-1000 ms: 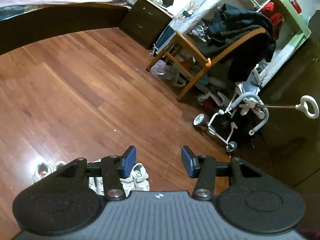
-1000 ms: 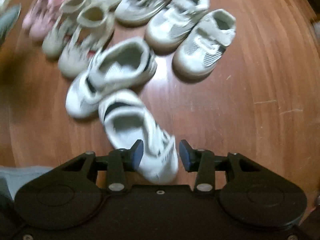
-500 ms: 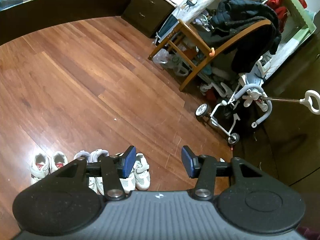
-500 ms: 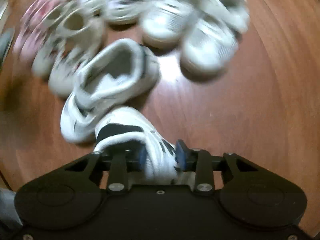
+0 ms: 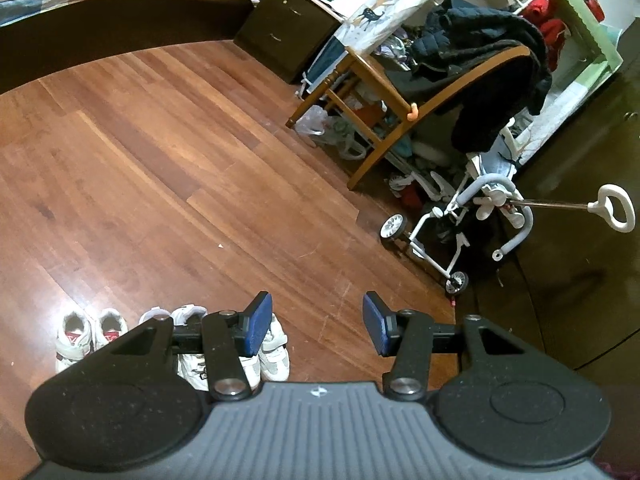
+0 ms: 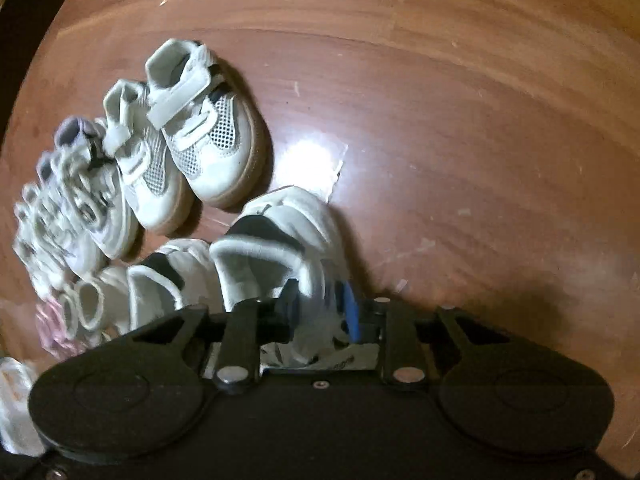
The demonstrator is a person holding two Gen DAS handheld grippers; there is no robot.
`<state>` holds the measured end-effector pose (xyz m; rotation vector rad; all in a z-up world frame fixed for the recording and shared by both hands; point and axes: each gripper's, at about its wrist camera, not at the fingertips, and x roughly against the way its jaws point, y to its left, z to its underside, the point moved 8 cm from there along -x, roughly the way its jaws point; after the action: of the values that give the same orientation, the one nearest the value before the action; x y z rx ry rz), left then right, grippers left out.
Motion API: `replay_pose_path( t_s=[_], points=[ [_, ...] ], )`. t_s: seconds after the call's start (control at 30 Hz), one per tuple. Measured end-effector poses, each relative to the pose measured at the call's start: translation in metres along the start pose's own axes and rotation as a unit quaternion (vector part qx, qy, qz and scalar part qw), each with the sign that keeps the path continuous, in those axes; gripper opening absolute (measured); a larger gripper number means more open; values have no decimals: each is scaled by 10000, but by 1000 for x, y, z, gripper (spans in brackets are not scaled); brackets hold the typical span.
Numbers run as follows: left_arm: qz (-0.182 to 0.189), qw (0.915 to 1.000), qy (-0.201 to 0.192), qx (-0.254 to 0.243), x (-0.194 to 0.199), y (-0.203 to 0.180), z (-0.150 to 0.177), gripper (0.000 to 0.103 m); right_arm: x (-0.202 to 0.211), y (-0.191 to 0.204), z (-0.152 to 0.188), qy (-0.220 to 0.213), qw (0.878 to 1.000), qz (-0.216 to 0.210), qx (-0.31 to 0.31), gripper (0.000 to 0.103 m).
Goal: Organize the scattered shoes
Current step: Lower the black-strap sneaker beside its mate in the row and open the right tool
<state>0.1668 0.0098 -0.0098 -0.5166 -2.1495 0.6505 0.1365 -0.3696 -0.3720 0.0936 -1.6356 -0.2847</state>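
Clamped around the side wall of a white shoe with a black collar [image 6: 280, 236], the right gripper [image 6: 318, 306] is seen low in its own view, its blue pads pressed against the shoe from either side. The held shoe is found at 6 o'clock in that view, over the wooden floor [image 6: 440, 100]. Just beside it, toward 8 o'clock, its matching shoe [image 6: 160, 280] is seen, partly hidden behind the gripper body. A pair of white mesh strap shoes [image 6: 200, 136] is set side by side at 10 o'clock, touching each other, with the toes turned toward the camera. Farther toward 9 o'clock a blurred pair of laced sneakers [image 6: 72, 200] is lined up next to them. Something pink [image 6: 54, 332] is glimpsed at the left edge; what it is cannot be told.

The left gripper [image 5: 317, 324] is held spread and empty above the floor, nothing being between its blue pads. In its view, white shoes with red marks [image 5: 86, 332] are placed as a pair at 8 o'clock, and more white shoes [image 5: 272, 348] are partly covered by the left finger. A wooden chair [image 5: 384, 96] draped with dark clothing [image 5: 492, 60] is seen at 1 o'clock, and a white stroller [image 5: 480, 208] stands at 3 o'clock, well apart from the shoes.
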Motion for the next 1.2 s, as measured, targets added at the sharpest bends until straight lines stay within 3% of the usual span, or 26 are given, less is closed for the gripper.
replay_pose_path(
  t_s=[0.33, 0.4, 0.5, 0.6, 0.67, 1.03, 1.13, 1.2],
  points=[
    [25, 10000, 18, 27, 0, 1, -2, 49, -22, 15, 11, 35, 9997, -122, -194, 47],
    [26, 10000, 16, 25, 0, 1, -2, 49, -21, 20, 12, 44, 9999, -133, 59, 41],
    [26, 10000, 20, 32, 0, 2, -2, 49, -24, 38, 17, 136, 9962, -63, 858, 42],
    [15, 10000, 24, 12, 0, 2, -2, 49, -26, 48, 19, 202, 9968, -526, 568, 41],
    [12, 10000, 45, 0, -1, 6, -1, 49, -28, 59, 22, 238, 9936, -445, 1012, 42],
    [-27, 10000, 43, -54, -7, 7, 1, 49, -19, 66, 16, 180, 9943, -355, 987, 45],
    [-95, 9999, 60, -105, -8, 7, 2, 49, -5, 67, 13, 86, 9952, -358, 905, 52],
    [-184, 9996, 71, -195, -11, 9, 5, 49, 8, 68, 12, 32, 9956, -280, 893, 64]
  ],
)
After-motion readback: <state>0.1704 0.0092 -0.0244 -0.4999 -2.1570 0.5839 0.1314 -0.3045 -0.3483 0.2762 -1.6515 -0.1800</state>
